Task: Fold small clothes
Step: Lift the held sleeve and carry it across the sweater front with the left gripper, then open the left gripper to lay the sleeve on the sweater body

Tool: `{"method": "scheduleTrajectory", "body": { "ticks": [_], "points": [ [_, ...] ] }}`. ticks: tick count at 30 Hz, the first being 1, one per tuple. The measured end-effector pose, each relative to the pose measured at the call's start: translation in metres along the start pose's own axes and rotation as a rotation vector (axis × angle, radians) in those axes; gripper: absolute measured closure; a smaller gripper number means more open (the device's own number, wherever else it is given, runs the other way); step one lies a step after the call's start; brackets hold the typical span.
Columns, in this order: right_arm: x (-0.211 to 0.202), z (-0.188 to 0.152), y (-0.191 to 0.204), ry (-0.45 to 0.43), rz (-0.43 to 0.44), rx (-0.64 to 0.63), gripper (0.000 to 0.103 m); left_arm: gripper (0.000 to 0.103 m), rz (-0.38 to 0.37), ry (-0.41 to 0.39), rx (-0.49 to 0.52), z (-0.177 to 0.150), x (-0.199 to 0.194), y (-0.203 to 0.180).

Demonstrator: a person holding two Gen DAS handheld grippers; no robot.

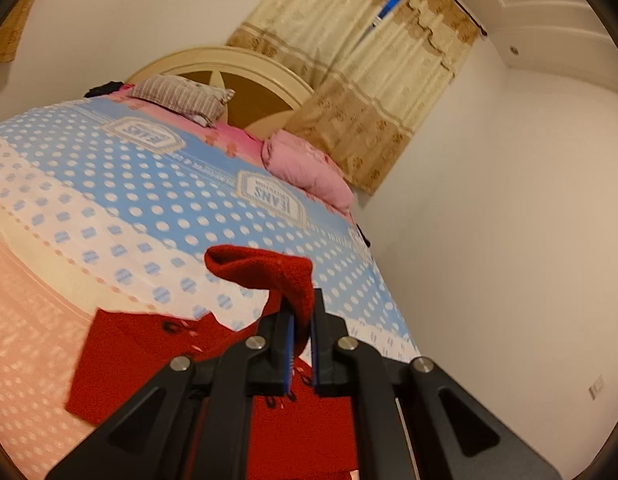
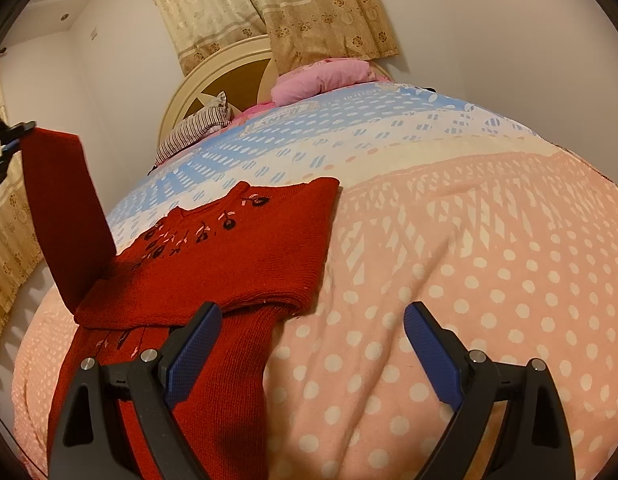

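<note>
Bedroom, plain walls, patterned curtains (image 1: 349, 80) behind a rounded headboard (image 2: 213, 80).

Bed (image 2: 469, 260): dotted cover in blue, white and peach bands; a striped pillow (image 1: 181, 98) and a pink pillow (image 1: 305, 168) at the head.

Red sweater (image 2: 229, 256): knitted, dark flower stitching near the neck, lying on the cover at the near edge, already partly folded, one end reaching under your right gripper.

Left gripper (image 1: 303, 330): your jaws are clamped on one sleeve (image 2: 63, 208), which you hold lifted clear of the bed, hanging as a flat panel beside the body of the sweater.

Right gripper (image 2: 313, 344): your jaws stand wide apart and empty, over the peach band just beside the sweater's edge.

Risks, as judged:
- Only a small pinch of knit sits between the left jaws; a quick swing could pull it free.
- With nothing pinning the body, dragging the sleeve across could shift or undo the fold already made.
- Laid askew, the sleeve would bunch and leave a crooked bundle.
</note>
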State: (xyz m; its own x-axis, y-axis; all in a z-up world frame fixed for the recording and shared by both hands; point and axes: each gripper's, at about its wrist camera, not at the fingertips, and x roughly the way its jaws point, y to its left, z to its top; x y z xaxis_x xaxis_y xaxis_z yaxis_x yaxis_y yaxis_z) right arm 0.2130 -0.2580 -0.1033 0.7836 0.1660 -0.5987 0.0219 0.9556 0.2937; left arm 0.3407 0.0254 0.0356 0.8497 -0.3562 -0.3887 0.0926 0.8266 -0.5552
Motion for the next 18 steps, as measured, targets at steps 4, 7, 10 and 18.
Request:
{"method": "scheduleTrajectory", "body": {
  "ticks": [4,7,10,18],
  "points": [
    [-0.001,0.000,-0.001,-0.005,0.002,0.003,0.010,0.097,0.008,0.044,0.047,-0.036,0.029,-0.023],
    [-0.002,-0.001,-0.002,-0.014,0.001,0.012,0.010,0.097,0.060,0.082,0.155,-0.073,0.057,-0.044],
    [-0.006,-0.002,-0.003,-0.026,0.003,0.024,0.010,0.095,0.130,0.139,0.246,-0.101,0.081,-0.054],
    [-0.011,-0.002,-0.008,-0.046,0.010,0.058,0.010,0.019,0.173,0.195,0.445,-0.130,0.060,-0.061]
  ]
}}
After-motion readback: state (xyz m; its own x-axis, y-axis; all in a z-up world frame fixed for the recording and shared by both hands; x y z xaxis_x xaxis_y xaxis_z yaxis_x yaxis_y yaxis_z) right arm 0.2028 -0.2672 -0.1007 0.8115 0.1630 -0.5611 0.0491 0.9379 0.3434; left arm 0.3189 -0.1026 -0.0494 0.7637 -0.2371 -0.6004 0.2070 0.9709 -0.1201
